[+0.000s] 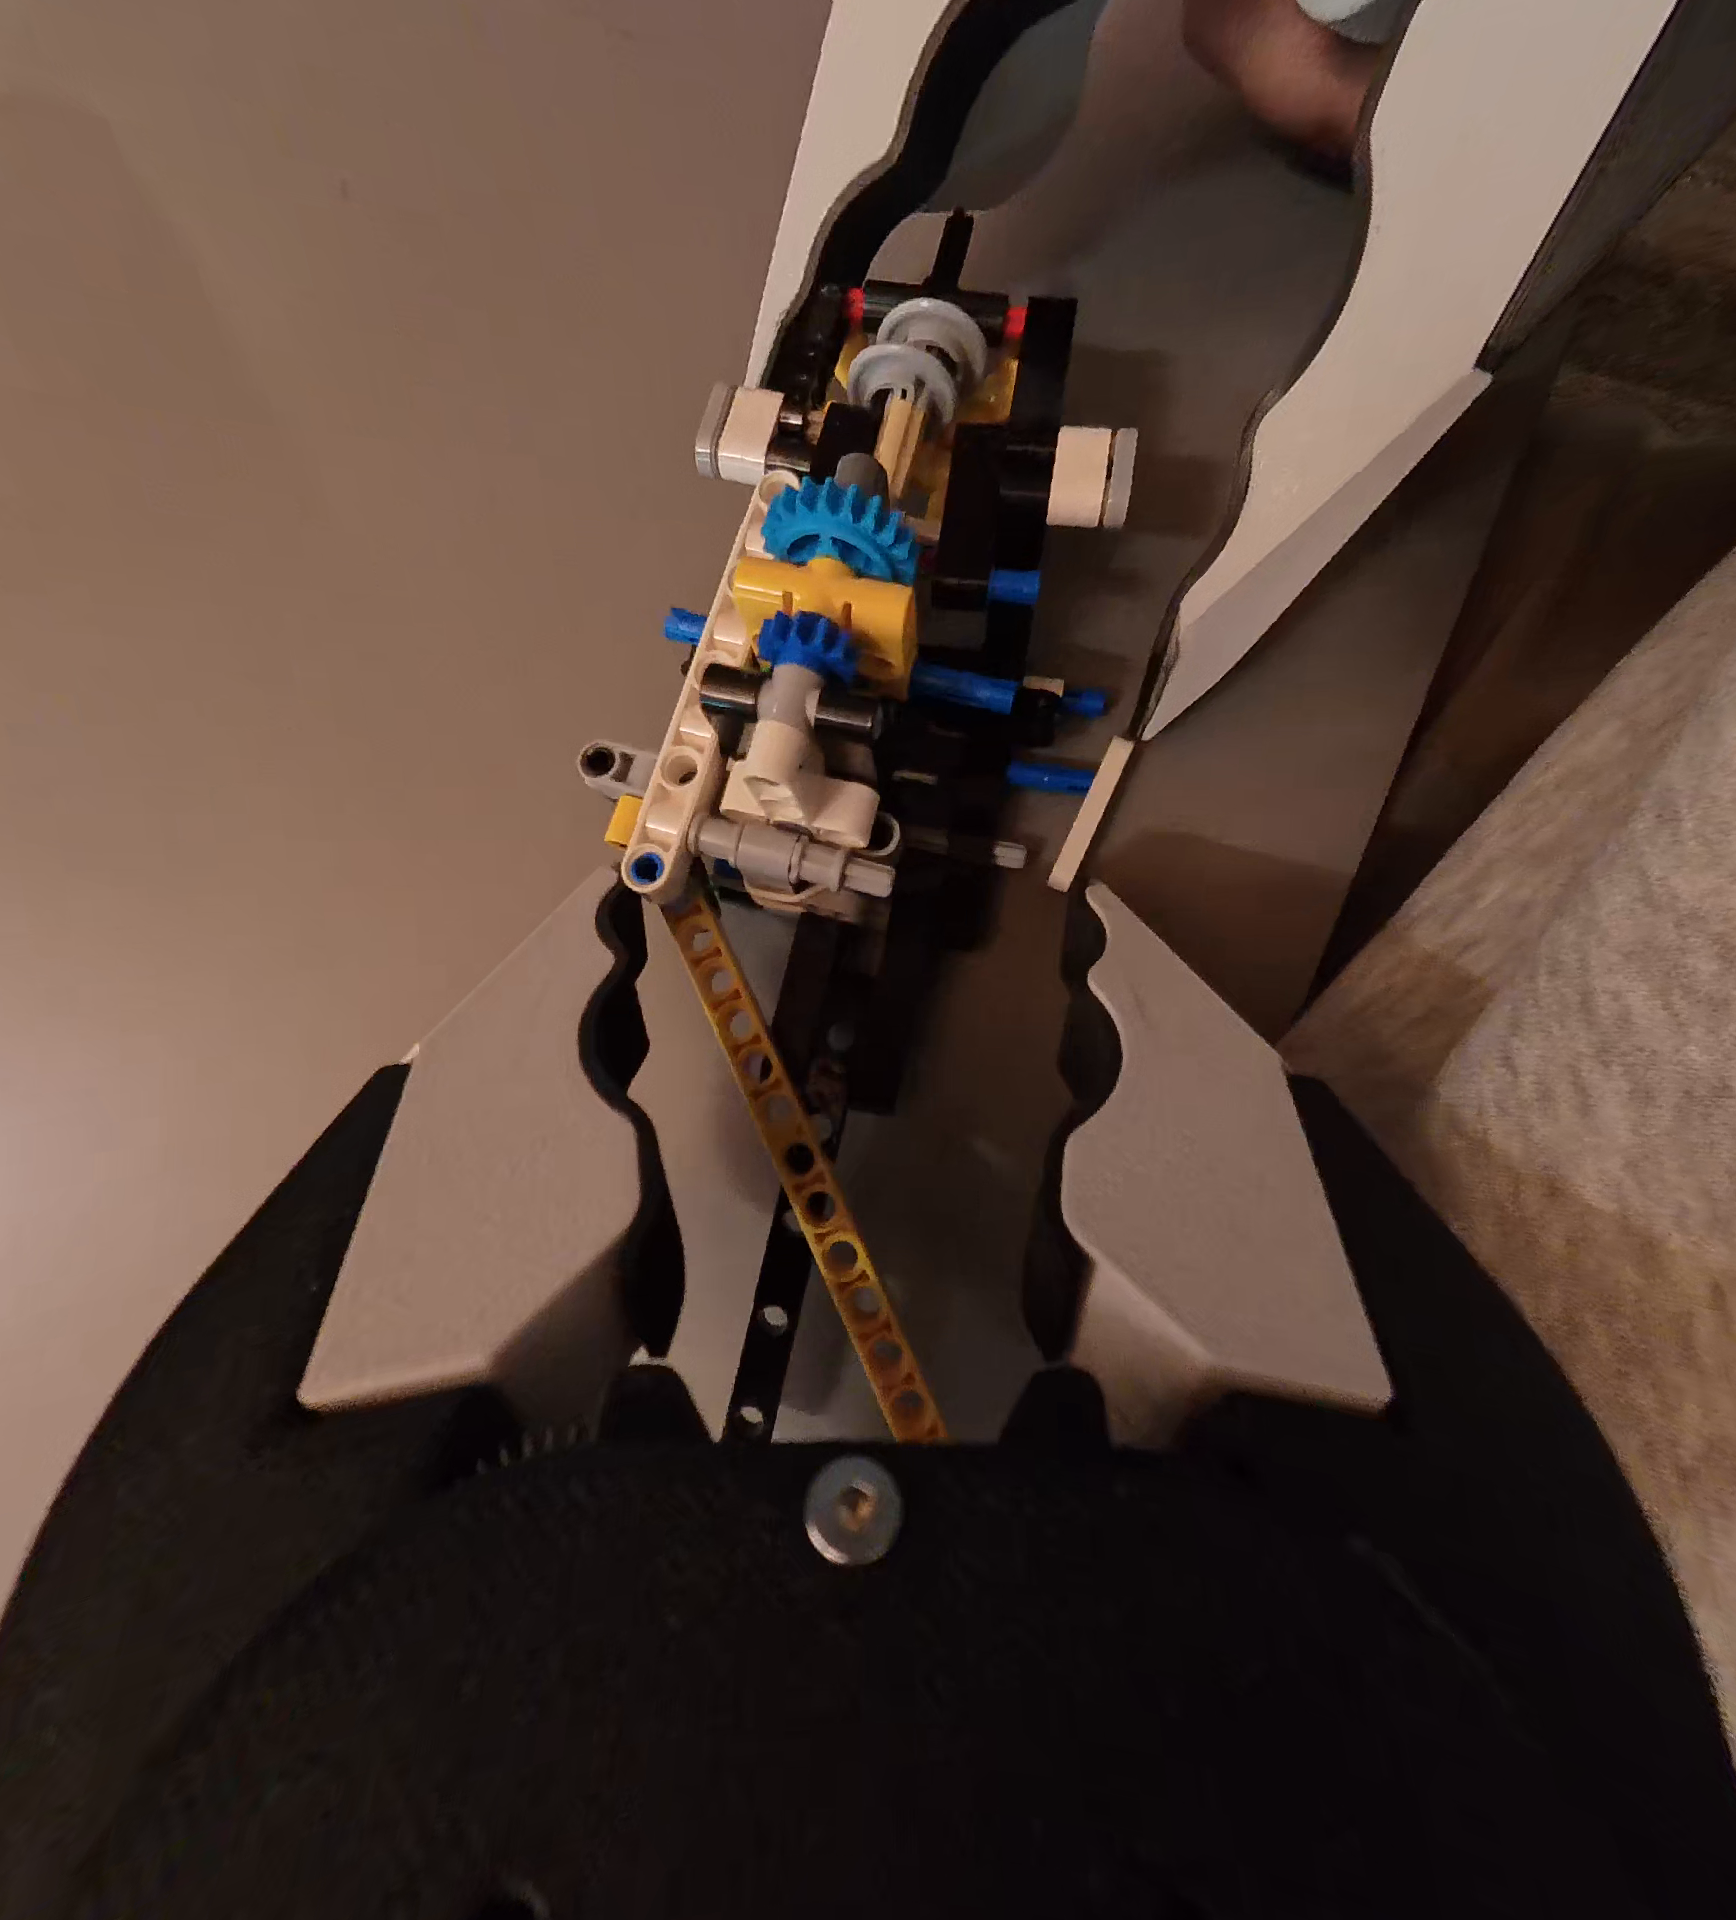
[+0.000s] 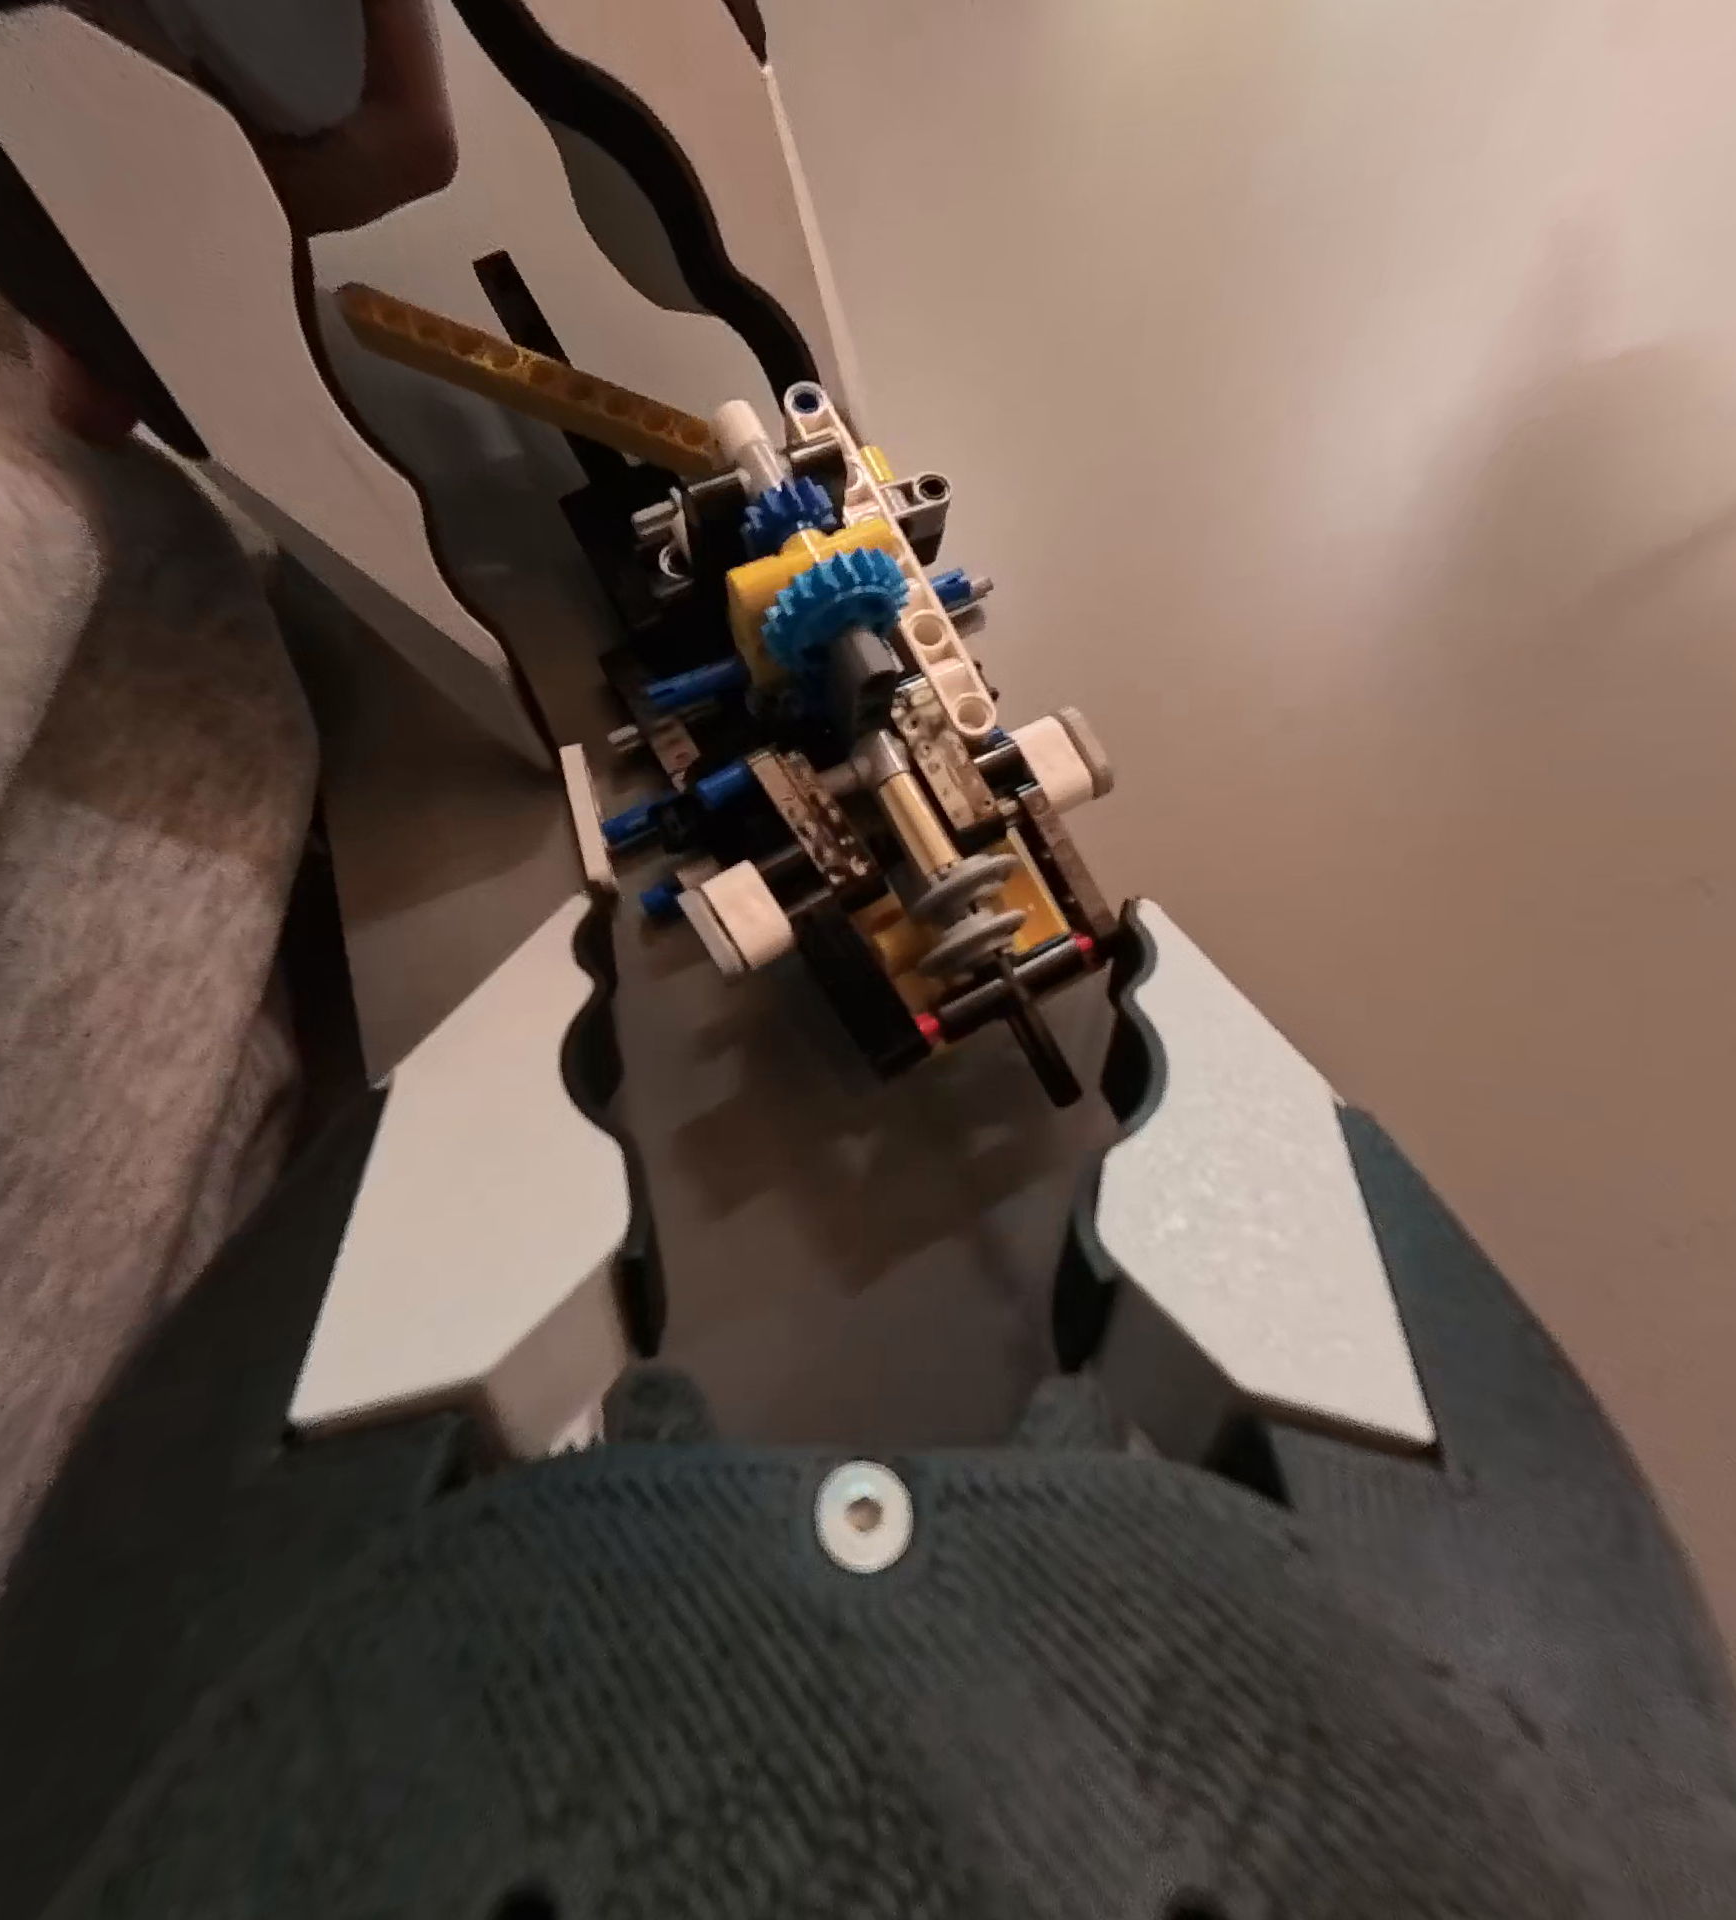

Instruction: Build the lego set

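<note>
So I've got the model (image 1: pixel 843 665) sitting between both grippers right now, up off the beige table (image 1: pixel 220 520), with the two claws facing each other end to end. Left gripper (image 1: pixel 848 966) has its jaws spread and the yellow beam (image 1: pixel 802 1143) plus a black beam run back between them toward 6 o'clock; I honestly can't tell if it's clamping anything. Right gripper (image 2: pixel 859 961) is spread around the axle (image 2: pixel 1035 1049) end, tips just beside the frame, and whether it's pinching is unclear too. Looks like a mid-build step, gears (image 1: pixel 836 525) already on, probably repositioning before the next part. Next move needs one solid grip so the other claw can let go. In the way: blue pins (image 1: pixel 1015 585) sticking out at 3 o'clock, and a grey blanket (image 1: pixel 1570 987) right beside the work area.
</note>
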The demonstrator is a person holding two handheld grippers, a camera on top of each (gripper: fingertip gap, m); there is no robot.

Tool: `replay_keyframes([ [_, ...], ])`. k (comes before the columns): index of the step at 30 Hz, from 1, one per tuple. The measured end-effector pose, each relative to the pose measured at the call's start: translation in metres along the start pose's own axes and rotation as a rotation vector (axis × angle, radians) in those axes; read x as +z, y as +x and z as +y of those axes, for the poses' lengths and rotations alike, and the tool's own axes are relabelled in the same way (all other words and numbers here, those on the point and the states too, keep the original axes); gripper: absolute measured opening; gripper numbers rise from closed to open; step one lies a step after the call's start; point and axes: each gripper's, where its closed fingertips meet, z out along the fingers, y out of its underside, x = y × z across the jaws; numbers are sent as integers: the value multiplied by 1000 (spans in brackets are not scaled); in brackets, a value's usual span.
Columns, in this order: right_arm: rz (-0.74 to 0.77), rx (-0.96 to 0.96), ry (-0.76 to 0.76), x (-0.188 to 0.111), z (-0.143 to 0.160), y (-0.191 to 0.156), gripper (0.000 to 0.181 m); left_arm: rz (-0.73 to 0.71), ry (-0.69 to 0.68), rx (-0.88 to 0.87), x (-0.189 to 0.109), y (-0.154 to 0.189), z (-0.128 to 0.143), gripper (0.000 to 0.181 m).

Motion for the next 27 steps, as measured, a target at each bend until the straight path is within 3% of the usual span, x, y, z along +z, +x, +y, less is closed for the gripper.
replay_keyframes([
  [27,11,-1,-7,1,-1,-2,99,6,20,-11,-1,1,-2,81],
])
